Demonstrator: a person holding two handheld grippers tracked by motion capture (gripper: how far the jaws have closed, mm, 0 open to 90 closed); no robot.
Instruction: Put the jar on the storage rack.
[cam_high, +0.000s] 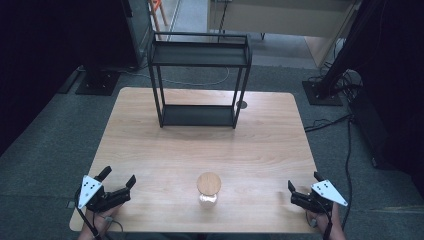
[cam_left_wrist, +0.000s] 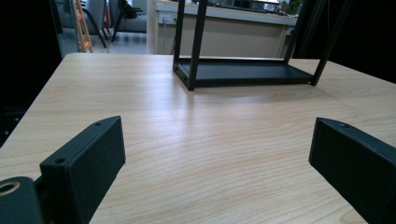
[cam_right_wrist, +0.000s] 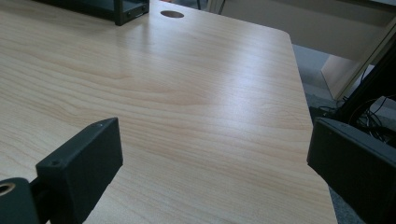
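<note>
A small clear jar with a round wooden lid (cam_high: 208, 188) stands near the front middle of the wooden table (cam_high: 205, 145). A black two-tier metal rack (cam_high: 199, 80) stands at the back centre, and its lower tray (cam_left_wrist: 243, 72) shows ahead in the left gripper view. My left gripper (cam_high: 118, 176) rests at the front left corner, jaws wide apart and empty, well left of the jar. At the front right edge my right gripper (cam_high: 303, 181) is also open and empty. Bare tabletop lies between each pair of jaws (cam_left_wrist: 215, 154) (cam_right_wrist: 210, 149).
A round cable hole (cam_high: 242, 104) sits in the table right of the rack, and the hole (cam_right_wrist: 172, 14) shows far ahead in the right gripper view. Cables (cam_high: 345, 120) and stand bases lie on the grey carpet around the table. The table's right edge (cam_right_wrist: 308, 107) is close.
</note>
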